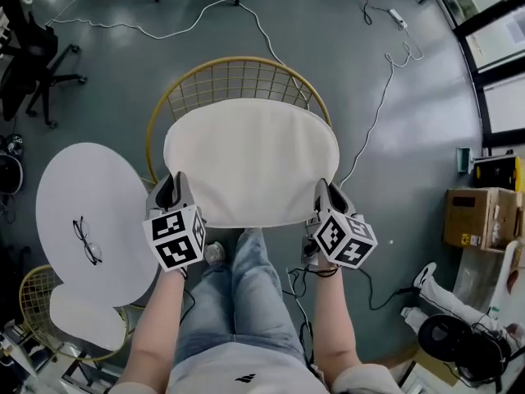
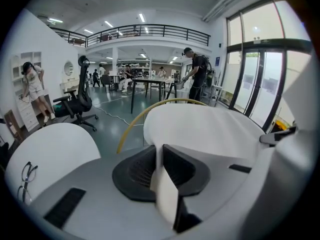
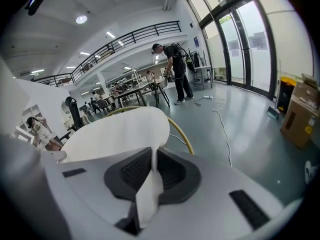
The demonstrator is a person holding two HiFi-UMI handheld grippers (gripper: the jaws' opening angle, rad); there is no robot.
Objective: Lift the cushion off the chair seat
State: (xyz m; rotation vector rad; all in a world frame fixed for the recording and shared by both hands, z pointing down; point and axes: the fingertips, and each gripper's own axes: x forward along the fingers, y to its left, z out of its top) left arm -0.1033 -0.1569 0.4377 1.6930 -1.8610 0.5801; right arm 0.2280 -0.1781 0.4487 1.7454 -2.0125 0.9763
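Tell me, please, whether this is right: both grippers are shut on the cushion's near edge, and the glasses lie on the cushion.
Not quite: the head view shows the glasses on the white table beside the chair, not on the cushion. The rest holds: the left gripper and the right gripper are both shut on the cushion's near edge.

At the left of the head view, a round white table bears a pair of dark-rimmed glasses, with a black office chair beyond it. A white cable trails across the grey floor. A cardboard box stands at the right, near the windows.
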